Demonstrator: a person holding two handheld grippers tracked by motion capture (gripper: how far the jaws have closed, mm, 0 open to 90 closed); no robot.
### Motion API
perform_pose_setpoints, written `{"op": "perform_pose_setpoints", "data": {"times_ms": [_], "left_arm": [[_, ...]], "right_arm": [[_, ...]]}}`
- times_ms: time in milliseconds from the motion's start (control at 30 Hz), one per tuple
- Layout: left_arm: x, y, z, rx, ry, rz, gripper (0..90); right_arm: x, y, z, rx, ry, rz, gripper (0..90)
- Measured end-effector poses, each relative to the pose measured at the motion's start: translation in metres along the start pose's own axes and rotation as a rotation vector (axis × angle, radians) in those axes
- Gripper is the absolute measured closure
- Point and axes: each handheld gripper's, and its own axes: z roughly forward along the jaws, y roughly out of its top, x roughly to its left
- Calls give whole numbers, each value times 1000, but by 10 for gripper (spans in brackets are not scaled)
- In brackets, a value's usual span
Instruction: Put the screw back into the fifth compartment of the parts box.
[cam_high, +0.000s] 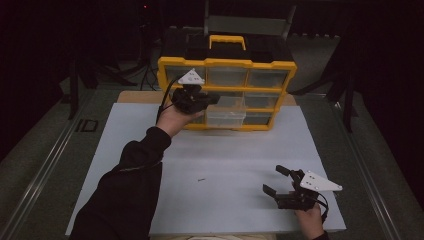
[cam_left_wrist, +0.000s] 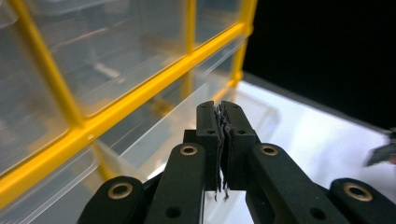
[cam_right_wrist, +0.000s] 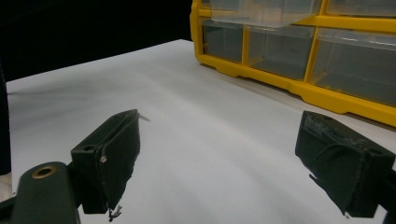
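In the upper middle of the high view, the left gripper (cam_high: 212, 99) is shut tight with nothing in it beside the half-open clear drawer (cam_high: 226, 116) of the yellow box (cam_high: 227, 64), so shutting it looks undone, while the right gripper (cam_high: 276, 180) waits open at the lower right.

Dim room, black bkgd beyond the table (cam_high: 220, 150); white surface is the brightest area, lit from above. Faint soft shadows under the right gripper (cam_high: 285, 187). High view slightly grainy, low contrast. Left gripper view: drawer unit (cam_left_wrist: 93, 70) blurred, mild glare on clear plastic. Right gripper view: near jaws soft, edges stretched.
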Motion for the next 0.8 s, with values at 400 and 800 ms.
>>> {"op": "perform_pose_setpoints", "data": {"times_ms": [400, 800], "left_arm": [[-1, -7, 21, 61, 39, -55, 851], [-8, -3, 10, 53, 36, -27, 721]], "right_arm": [[0, 0, 0, -1, 0, 0, 139], [0, 0, 0, 1, -1, 0, 139]]}}
